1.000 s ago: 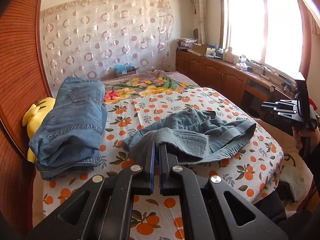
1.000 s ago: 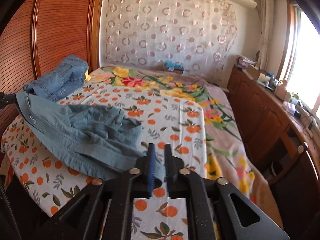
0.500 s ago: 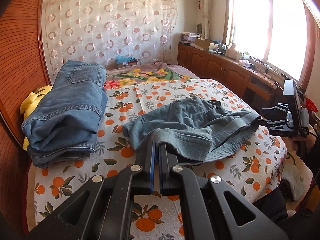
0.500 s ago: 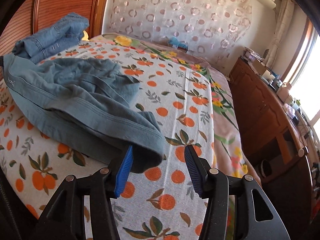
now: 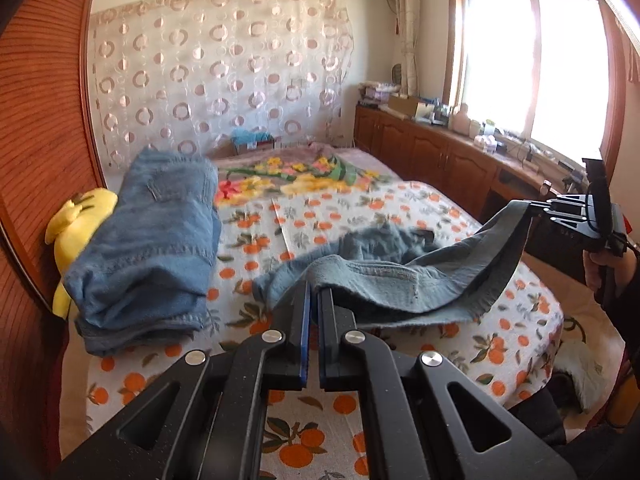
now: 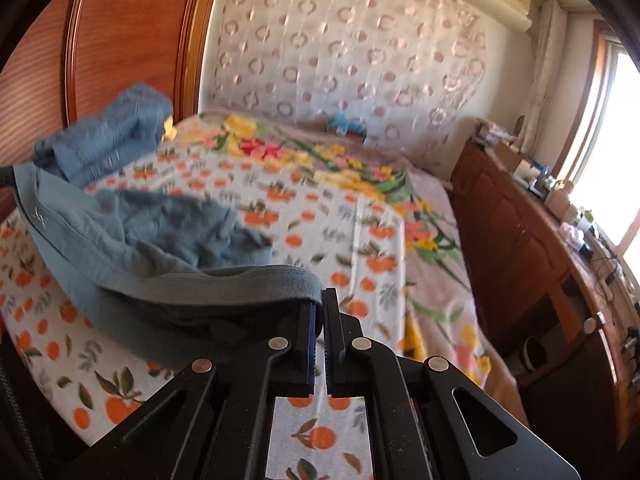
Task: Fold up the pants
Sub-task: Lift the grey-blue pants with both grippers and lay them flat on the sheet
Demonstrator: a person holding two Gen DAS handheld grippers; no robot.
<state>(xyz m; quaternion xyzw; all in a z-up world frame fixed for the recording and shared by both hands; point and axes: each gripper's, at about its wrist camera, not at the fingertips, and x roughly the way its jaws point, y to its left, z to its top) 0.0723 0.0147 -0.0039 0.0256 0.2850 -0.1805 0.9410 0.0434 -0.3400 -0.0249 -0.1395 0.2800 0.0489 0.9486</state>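
Pinching the waistband, my left gripper (image 5: 313, 294) and right gripper (image 6: 320, 304) have their jaws clamped tight on opposite ends of the grey-blue pants (image 5: 404, 280), which sag between them over the bed (image 5: 400, 200). The cloth looks soft, light and floppy, so I judge waistband corners the surest hold. Beyond lie folded jeans (image 5: 156, 236).

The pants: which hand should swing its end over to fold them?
Probably the right. Both tongs are shut on the waistband of the grey-blue pants: left tongs, right tongs. The right tongs' side has bare bedsheet around it; the left sits nearer the folded jeans.
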